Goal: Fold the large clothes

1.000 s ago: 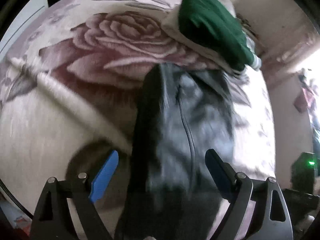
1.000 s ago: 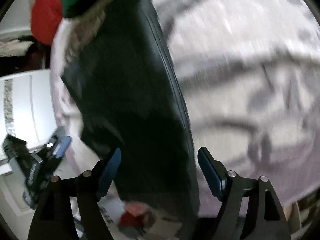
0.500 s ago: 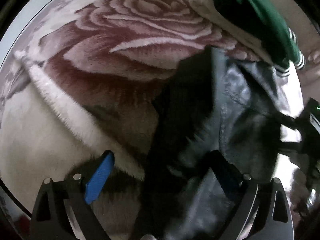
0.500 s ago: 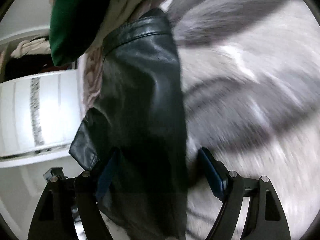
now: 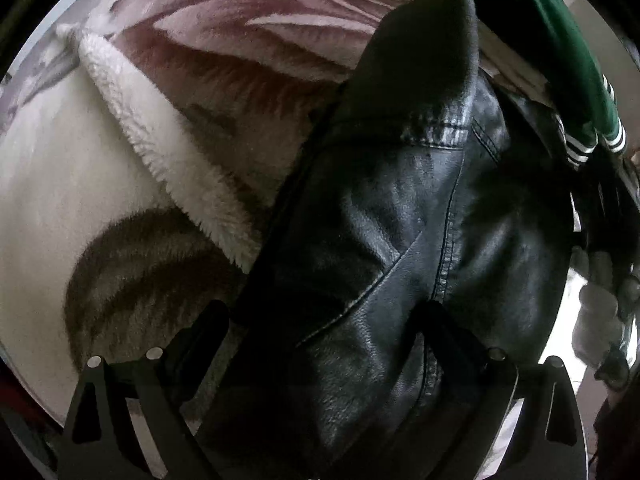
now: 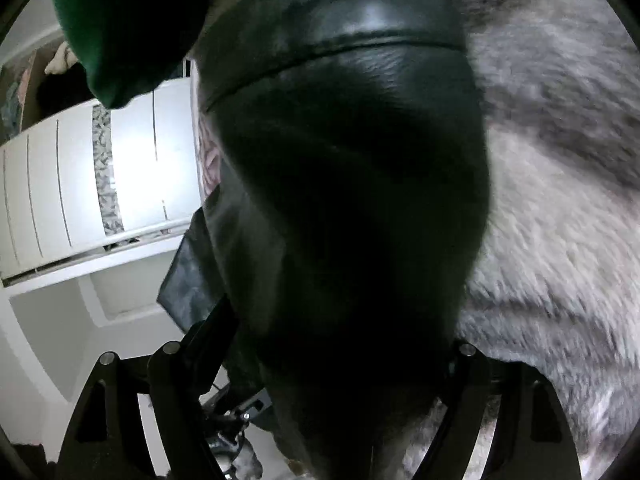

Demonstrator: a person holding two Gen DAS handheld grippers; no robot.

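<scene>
Black leather jacket [image 5: 400,240] lying bunched on the rose-print fleece blanket [image 5: 248,20] on the bed, right beside a green garment [image 5: 560,40]. Left gripper [image 5: 324,320] pointing almost straight down, fingers spread wide and just been opening, leather between them but not visibly pinched. Right gripper [image 6: 340,344] same story: wide apart, just been opening, jacket bulging in between, no real clamp on it. Probably mid-release after a fold. Risk from here: stiff, slick leather springing back open, or snagging a finger on the way out and dragging the whole fold askew
</scene>
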